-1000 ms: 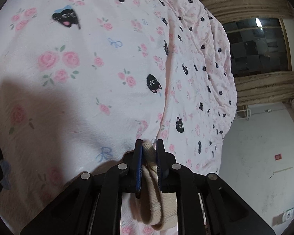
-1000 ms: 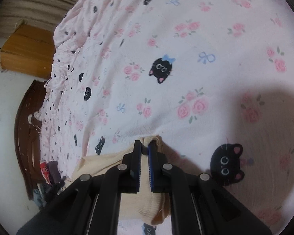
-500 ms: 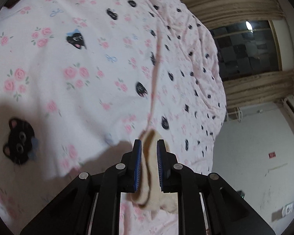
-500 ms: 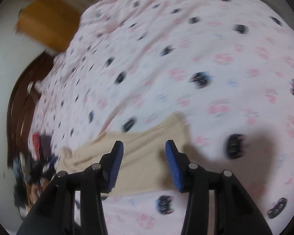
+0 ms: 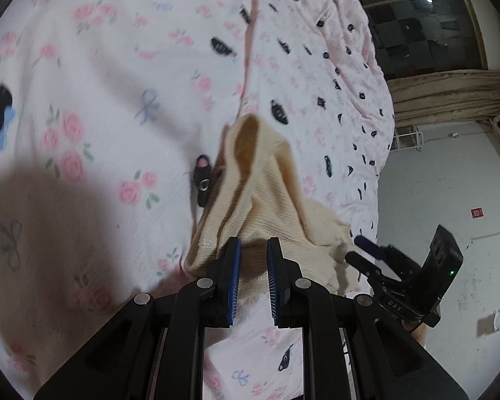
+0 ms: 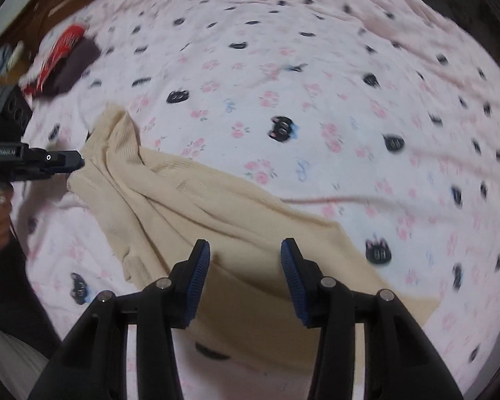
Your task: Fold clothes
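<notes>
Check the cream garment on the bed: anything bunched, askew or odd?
Yes. The cream garment is not flat: its end by the left gripper is bunched into ridges and lifted off the bedspread, while the other end lies spread in front of the open right gripper. No damage visible.

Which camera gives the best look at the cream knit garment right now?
The right wrist view: the cream knit garment shows most of its length spread across the bedspread. The left wrist view shows only a bunched end near the left gripper.

Open bedspread [image 6: 316, 106] beyond garment [image 6: 216, 206]
</notes>
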